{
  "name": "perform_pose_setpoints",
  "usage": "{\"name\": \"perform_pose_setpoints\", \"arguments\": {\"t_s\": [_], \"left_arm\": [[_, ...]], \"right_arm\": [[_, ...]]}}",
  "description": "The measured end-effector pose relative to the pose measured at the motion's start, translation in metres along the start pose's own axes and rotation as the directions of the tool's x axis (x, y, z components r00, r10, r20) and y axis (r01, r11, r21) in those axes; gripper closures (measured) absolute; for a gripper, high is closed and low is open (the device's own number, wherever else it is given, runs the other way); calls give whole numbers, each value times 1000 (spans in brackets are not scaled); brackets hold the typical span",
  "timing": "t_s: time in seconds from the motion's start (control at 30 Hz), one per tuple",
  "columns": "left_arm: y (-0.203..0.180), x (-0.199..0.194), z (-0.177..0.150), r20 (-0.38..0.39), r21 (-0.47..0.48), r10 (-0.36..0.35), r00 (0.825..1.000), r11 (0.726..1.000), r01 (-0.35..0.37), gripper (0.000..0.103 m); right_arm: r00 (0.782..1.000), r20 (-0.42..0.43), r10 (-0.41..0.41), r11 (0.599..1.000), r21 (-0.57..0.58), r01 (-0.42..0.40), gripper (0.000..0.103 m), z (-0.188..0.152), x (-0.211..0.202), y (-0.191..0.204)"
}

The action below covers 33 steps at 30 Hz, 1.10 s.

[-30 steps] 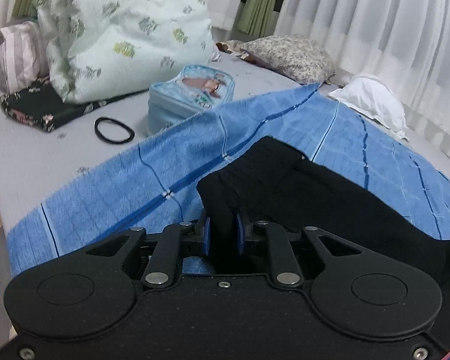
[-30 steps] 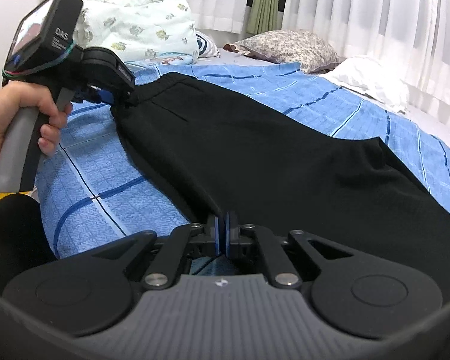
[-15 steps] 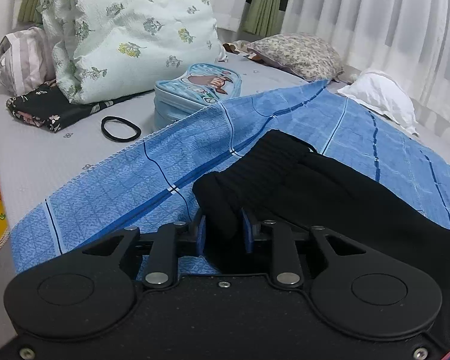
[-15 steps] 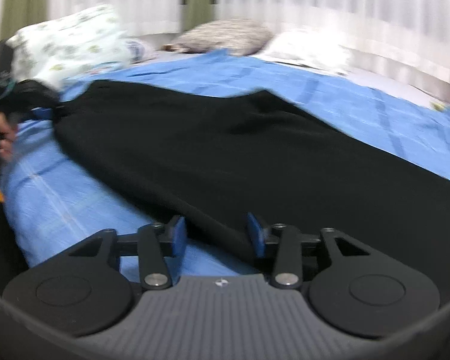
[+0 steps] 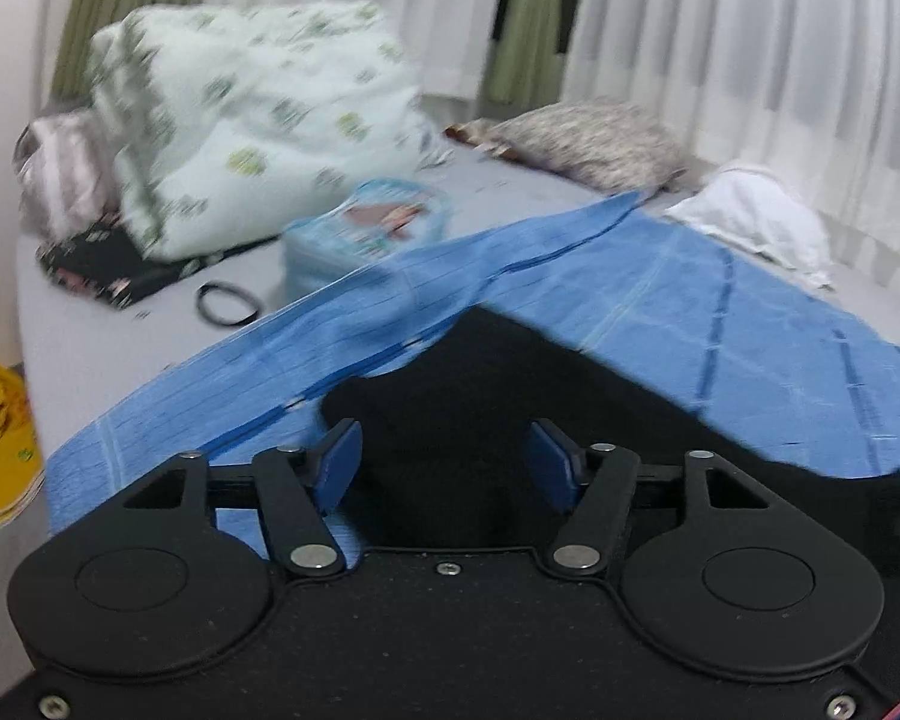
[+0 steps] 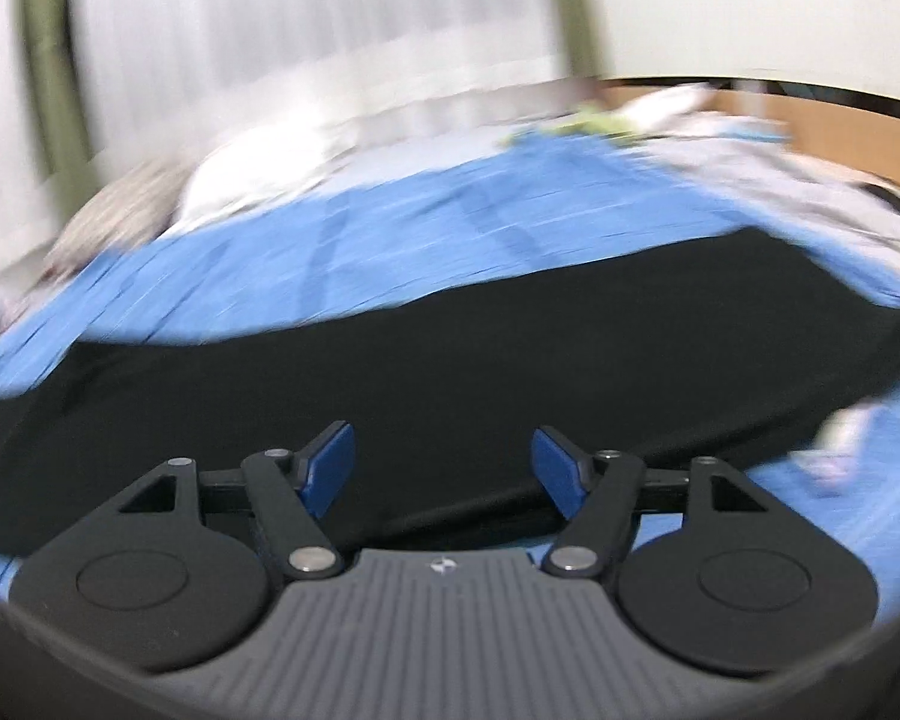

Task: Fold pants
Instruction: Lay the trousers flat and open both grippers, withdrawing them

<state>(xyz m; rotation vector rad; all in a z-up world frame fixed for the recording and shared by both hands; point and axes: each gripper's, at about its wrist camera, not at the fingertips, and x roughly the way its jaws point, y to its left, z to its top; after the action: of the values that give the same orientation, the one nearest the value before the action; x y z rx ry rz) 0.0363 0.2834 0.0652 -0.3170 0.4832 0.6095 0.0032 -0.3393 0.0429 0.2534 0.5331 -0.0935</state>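
Left wrist view: left gripper point(image 5: 441, 462) jaws opening over black pants point(image 5: 480, 372) on a blue checked blanket point(image 5: 690, 294), while right gripper point(image 6: 441, 468) jaws also spread, opening above the fabric.

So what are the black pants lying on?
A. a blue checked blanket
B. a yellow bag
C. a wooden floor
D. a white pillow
A: in both wrist views the black pants are spread flat on the blue checked blanket, which shows around their edges on every side.
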Motion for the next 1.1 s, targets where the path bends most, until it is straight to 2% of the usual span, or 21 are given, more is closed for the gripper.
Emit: {"name": "perform_pose_setpoints", "arguments": {"t_s": [0.13,0.27,0.47,0.63,0.77,0.9,0.97,1.0,1.03,1.1], "left_arm": [[-30,-13,0,-1,25,-76,997,997,76,39],[-60,-21,-8,-34,80,-142,989,986,144,38],[-98,-28,-32,-107,176,-219,970,956,236,36],[-115,-32,-53,-160,222,-252,954,933,283,36],[-120,-33,-63,-174,262,-240,955,924,280,33],[-116,-29,-68,-190,268,-221,957,926,267,33],[-113,-26,-70,-204,267,-211,956,927,262,33],[-111,-25,-71,-207,269,-207,956,928,259,33],[-110,-24,-72,-208,271,-205,957,928,257,32],[-108,-24,-74,-206,277,-202,957,926,255,31]], "right_arm": [[990,54,-131,977,175,120,24,6,-7,-59],[961,81,-263,923,311,227,24,13,-11,-109],[916,71,-394,864,370,343,23,23,1,-151],[901,36,-433,844,367,391,23,27,14,-167],[894,26,-448,834,373,407,23,30,18,-168],[903,44,-428,846,372,382,25,26,12,-160],[904,33,-426,849,360,386,37,26,14,-159],[904,28,-426,848,360,389,49,26,15,-160],[903,23,-429,845,363,392,55,27,15,-160],[906,24,-423,846,370,385,56,29,15,-162]]}}
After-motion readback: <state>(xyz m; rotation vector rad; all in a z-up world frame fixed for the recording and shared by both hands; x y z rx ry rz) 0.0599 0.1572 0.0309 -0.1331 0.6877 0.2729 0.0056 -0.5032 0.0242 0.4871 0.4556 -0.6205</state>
